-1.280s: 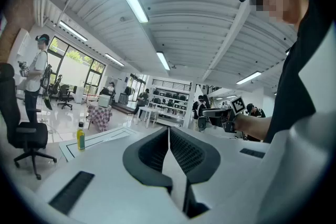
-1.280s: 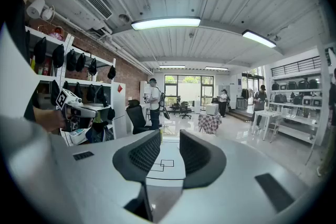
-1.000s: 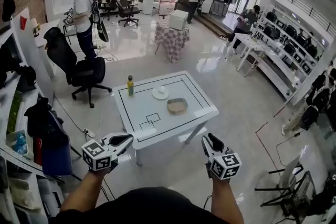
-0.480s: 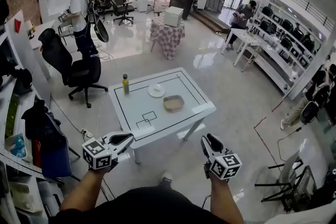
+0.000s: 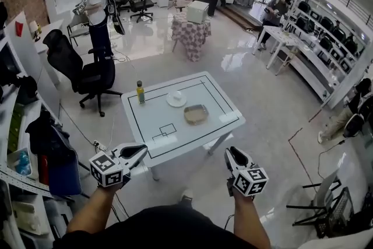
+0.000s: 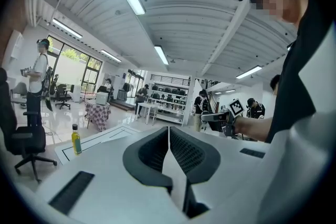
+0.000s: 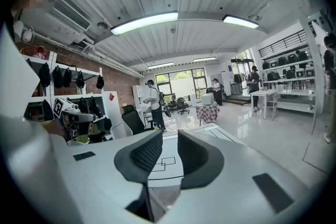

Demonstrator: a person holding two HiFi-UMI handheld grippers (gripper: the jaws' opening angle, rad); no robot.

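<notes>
Both grippers are held in the air short of a white table [image 5: 215, 103] marked with black lines. My left gripper [image 5: 139, 153] has nothing in it, and its jaws meet at the tips [image 6: 168, 129]. The jaws of my right gripper [image 5: 232, 154] stand a little apart [image 7: 169, 136] around nothing, with the table [image 7: 169, 165] showing through the gap. On the table are a yellow bottle [image 5: 140, 92] with a dark cap, a white plate [image 5: 176, 100] and a tan shallow bowl [image 5: 196, 114]. The bottle [image 6: 76, 140] also shows at the left of the left gripper view.
A black office chair [image 5: 87, 70] stands left of the table, and a person with a headset [image 5: 99, 9] is behind it. Further back is a small table with a checked cloth [image 5: 192, 32]. Shelves line the left wall, and desks with people are at the right.
The view has shifted slightly and the table sits a little further right in the head view. Both grippers keep their places and jaw states. The standing person at the back has moved a little.
</notes>
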